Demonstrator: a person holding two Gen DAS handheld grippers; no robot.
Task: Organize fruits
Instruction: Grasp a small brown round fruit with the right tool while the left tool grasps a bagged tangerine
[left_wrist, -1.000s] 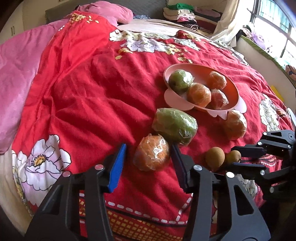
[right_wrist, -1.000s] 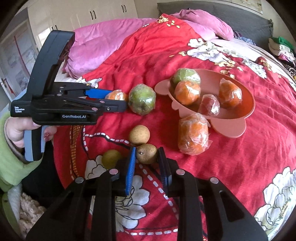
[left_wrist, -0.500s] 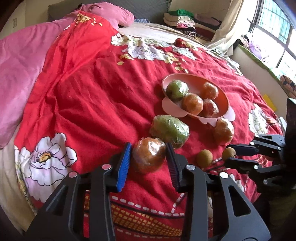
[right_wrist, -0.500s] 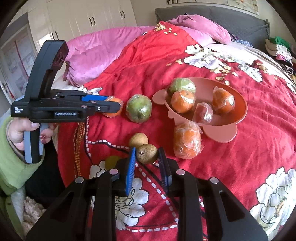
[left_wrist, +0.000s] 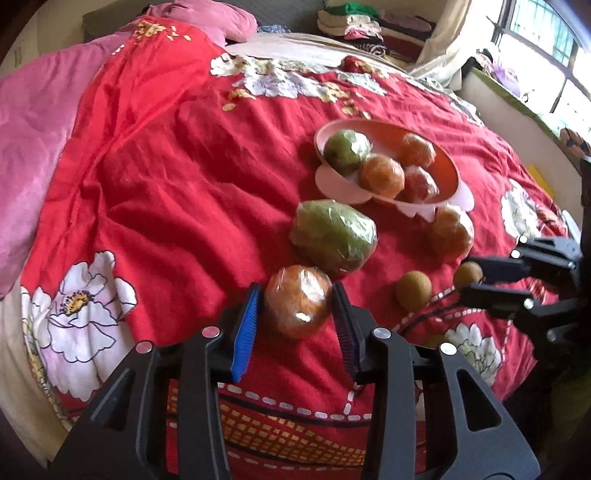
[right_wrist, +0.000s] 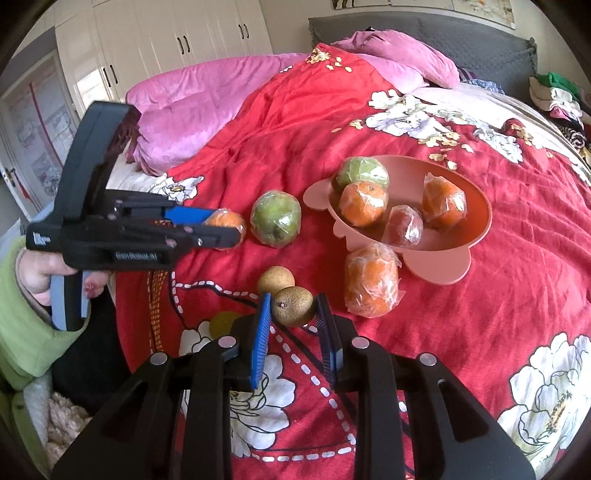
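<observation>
A pink bowl (left_wrist: 448, 173) (right_wrist: 476, 206) on the red quilt holds several plastic-wrapped fruits. My left gripper (left_wrist: 297, 308) is shut on a wrapped orange (left_wrist: 299, 304), which also shows in the right wrist view (right_wrist: 226, 222). My right gripper (right_wrist: 293, 314) is shut on a small brown fruit (right_wrist: 293, 304), held a little above the quilt; it shows in the left wrist view (left_wrist: 467, 274). A wrapped green fruit (left_wrist: 334, 232) (right_wrist: 275, 218), a wrapped orange (left_wrist: 450, 232) (right_wrist: 371, 280) and another brown fruit (left_wrist: 413, 290) (right_wrist: 275, 279) lie near the bowl.
A yellow-green small fruit (right_wrist: 223, 321) lies left of my right gripper. Pink bedding (left_wrist: 33, 147) covers the left side of the bed. Folded clothes (left_wrist: 354, 18) are stacked at the headboard. A window (left_wrist: 535, 48) is at the far right.
My left gripper closed its fingers on the wrapped orange and lifted it. My right gripper, holding the brown fruit, rose a little from the quilt.
</observation>
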